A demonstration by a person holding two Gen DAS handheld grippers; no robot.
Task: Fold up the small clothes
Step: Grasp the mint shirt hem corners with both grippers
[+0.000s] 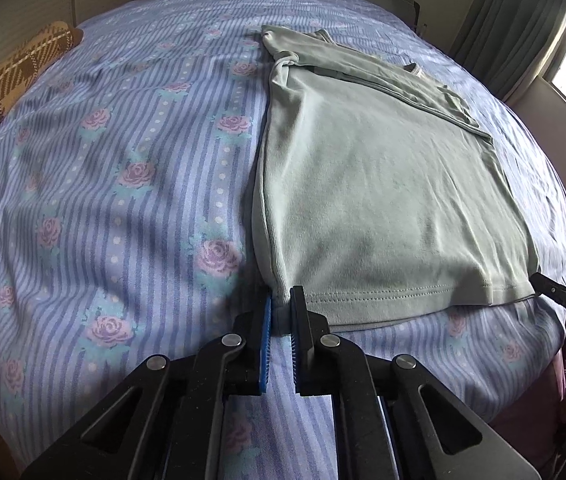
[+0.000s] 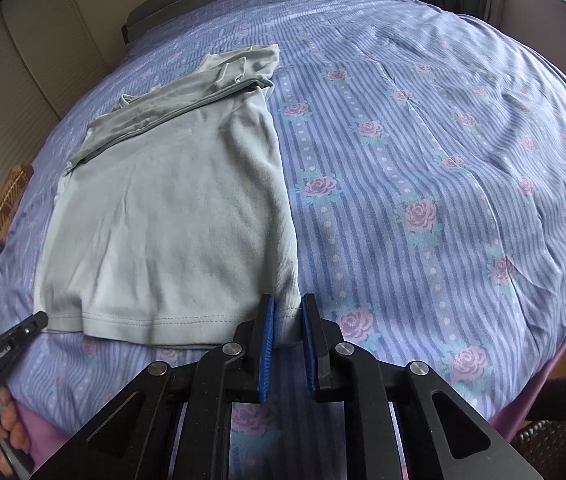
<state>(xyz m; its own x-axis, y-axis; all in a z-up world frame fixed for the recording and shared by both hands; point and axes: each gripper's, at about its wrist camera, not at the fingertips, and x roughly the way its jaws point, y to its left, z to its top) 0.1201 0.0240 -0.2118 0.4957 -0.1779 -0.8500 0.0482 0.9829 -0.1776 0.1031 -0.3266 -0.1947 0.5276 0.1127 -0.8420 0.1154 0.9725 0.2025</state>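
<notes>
A pale green shirt (image 1: 383, 200) is spread flat on a bed covered by a blue striped sheet (image 1: 123, 184) printed with pink roses, the sleeves already laid across the far end and the stitched hem lying nearest the cameras. The left gripper (image 1: 281, 312) is clenched on the hem's left corner, a fold of knit cloth pinched between its blue ribbed pads. The right gripper (image 2: 287, 320) is likewise clamped on the opposite hem corner, cloth gathered between its pads. The fabric is judged to be a thin, soft cotton jersey: light, limp, and not fragile, so it should drape and sag between the two held points rather than keep any shape. The doubled, stitched hem is judged the firmest place to be gripped, since it is less likely to slip or stretch than the single layer. Fine creases are visible across the body. A brown plaid cushion (image 1: 15, 76) lies well apart at the bed's edge.
</notes>
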